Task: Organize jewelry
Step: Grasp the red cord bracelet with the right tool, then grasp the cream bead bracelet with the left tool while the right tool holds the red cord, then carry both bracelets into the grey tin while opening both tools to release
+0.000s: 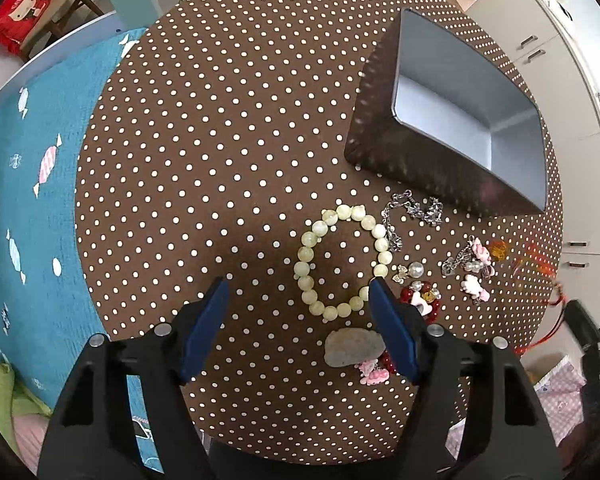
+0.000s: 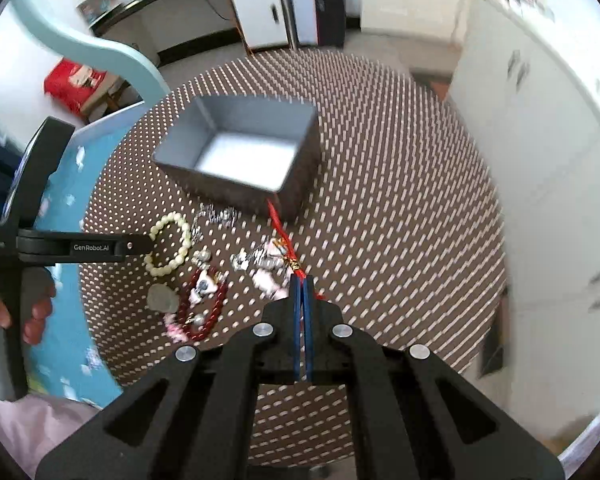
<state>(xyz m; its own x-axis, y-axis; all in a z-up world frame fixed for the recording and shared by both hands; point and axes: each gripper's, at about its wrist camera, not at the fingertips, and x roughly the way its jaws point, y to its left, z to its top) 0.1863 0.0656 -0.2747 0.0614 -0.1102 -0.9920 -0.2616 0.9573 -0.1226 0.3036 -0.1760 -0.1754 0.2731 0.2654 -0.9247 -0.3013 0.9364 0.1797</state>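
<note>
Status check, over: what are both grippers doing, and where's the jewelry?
Right gripper shut on red cord. Left gripper open over pale bead bracelet. Grey box empty; other jewelry lies loose on the dotted table.

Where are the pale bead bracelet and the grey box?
pale bead bracelet (image 1: 305, 254), left wrist view, a bead on its left side
grey box (image 1: 432, 176), left wrist view, near outer wall
</note>
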